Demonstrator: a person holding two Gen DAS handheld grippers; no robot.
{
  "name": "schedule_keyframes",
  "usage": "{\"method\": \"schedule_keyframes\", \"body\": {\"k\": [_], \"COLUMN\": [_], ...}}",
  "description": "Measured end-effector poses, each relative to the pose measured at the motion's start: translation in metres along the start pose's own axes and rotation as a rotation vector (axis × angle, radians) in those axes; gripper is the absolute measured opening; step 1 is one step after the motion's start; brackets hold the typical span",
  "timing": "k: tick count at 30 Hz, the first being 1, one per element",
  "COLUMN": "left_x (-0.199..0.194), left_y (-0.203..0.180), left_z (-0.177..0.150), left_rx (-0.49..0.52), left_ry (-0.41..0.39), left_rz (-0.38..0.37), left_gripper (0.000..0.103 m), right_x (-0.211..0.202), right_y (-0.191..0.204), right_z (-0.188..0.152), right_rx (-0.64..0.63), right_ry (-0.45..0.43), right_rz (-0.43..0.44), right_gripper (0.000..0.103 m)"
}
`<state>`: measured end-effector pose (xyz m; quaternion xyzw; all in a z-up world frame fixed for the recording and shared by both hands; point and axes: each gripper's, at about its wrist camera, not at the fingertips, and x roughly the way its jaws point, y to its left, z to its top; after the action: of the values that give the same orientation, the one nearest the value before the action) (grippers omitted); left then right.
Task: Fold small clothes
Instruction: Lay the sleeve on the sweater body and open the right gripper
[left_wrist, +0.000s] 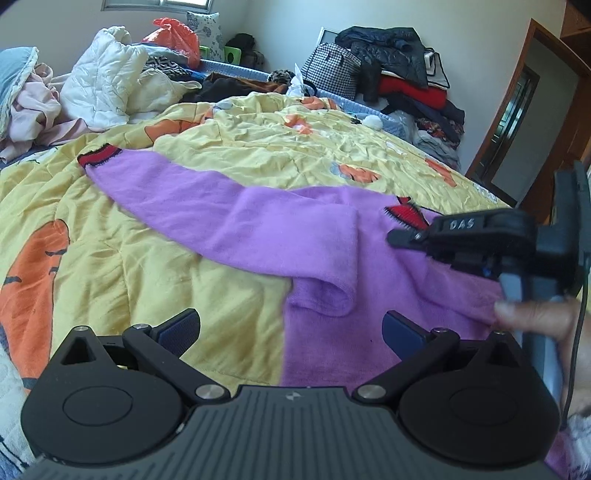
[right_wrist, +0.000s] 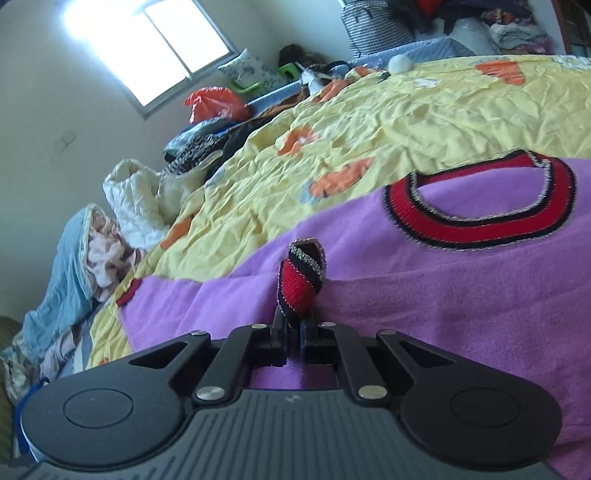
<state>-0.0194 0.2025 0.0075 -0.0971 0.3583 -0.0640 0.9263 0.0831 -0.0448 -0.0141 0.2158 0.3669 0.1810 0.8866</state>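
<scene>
1. We see a purple sweater (left_wrist: 295, 236) lying spread on a yellow quilt (left_wrist: 258, 155) with orange prints, which covers the bed.
2. Its left sleeve stretches out flat toward a red and black cuff (left_wrist: 98, 156); the right sleeve is folded back over the body of the garment.
3. In the right wrist view, the red collar (right_wrist: 480, 206) with black and silver trim lies open on the quilt.
4. Our right gripper (right_wrist: 293, 332) has its jaws pressed together on the right sleeve's striped cuff (right_wrist: 303, 280), which stands up out of them.
5. Our left gripper (left_wrist: 291, 328) hovers with jaws spread wide over the sweater's lower edge, gripping nothing.
6. Beyond the quilt lie a white padded jacket (left_wrist: 103, 77), an orange plastic bag (left_wrist: 173, 37) and a stack of dark clothes (left_wrist: 399, 70).
</scene>
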Motion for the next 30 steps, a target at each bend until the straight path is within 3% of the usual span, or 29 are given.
{"method": "schedule_keyframes", "body": {"k": [9,13,15,17,18,20,24,26,28,30], "left_x": [0.001,0.005,0.008,0.012,0.016,0.024,0.056,0.079,0.105,0.131], "left_y": [-0.008,-0.009,-0.013,-0.021,-0.026,-0.040,-0.073,-0.088,-0.095,-0.093], "left_z": [0.004,0.008,0.014,0.022,0.027,0.037,0.055,0.061,0.062,0.058], "left_rx": [0.025,-0.007,-0.028,-0.043,-0.047,-0.047,-0.044,-0.021,-0.014,-0.020], "left_ry": [-0.004,-0.004,-0.005,-0.016,-0.017,-0.021,-0.037,-0.032,0.025,0.104], "left_rz": [-0.002,-0.016,-0.046,-0.084,-0.096,-0.135,-0.220,-0.233,-0.216,-0.174], "left_gripper": [0.103,0.103,0.103,0.103,0.103,0.103,0.103,0.103,0.103,0.103], "right_x": [0.030,0.028,0.010,-0.022,-0.041,-0.074,-0.108,-0.114,-0.115,-0.109], "right_y": [0.024,0.019,0.016,0.009,0.003,-0.015,-0.080,-0.117,-0.142,-0.152], "right_z": [-0.015,-0.015,-0.011,-0.007,-0.005,-0.002,0.012,0.020,0.020,0.012], "right_rx": [-0.061,-0.047,-0.040,-0.089,-0.129,-0.227,-0.246,-0.162,-0.117,-0.156], "right_ry": [0.063,0.067,0.064,0.001,-0.052,-0.149,-0.182,-0.151,-0.123,-0.096], "right_rz": [-0.031,-0.032,-0.031,-0.026,-0.059,-0.176,-0.403,-0.425,-0.403,-0.498], "right_gripper": [0.006,0.012,0.029,0.080,0.089,0.091,0.090,0.090,0.089,0.089]}}
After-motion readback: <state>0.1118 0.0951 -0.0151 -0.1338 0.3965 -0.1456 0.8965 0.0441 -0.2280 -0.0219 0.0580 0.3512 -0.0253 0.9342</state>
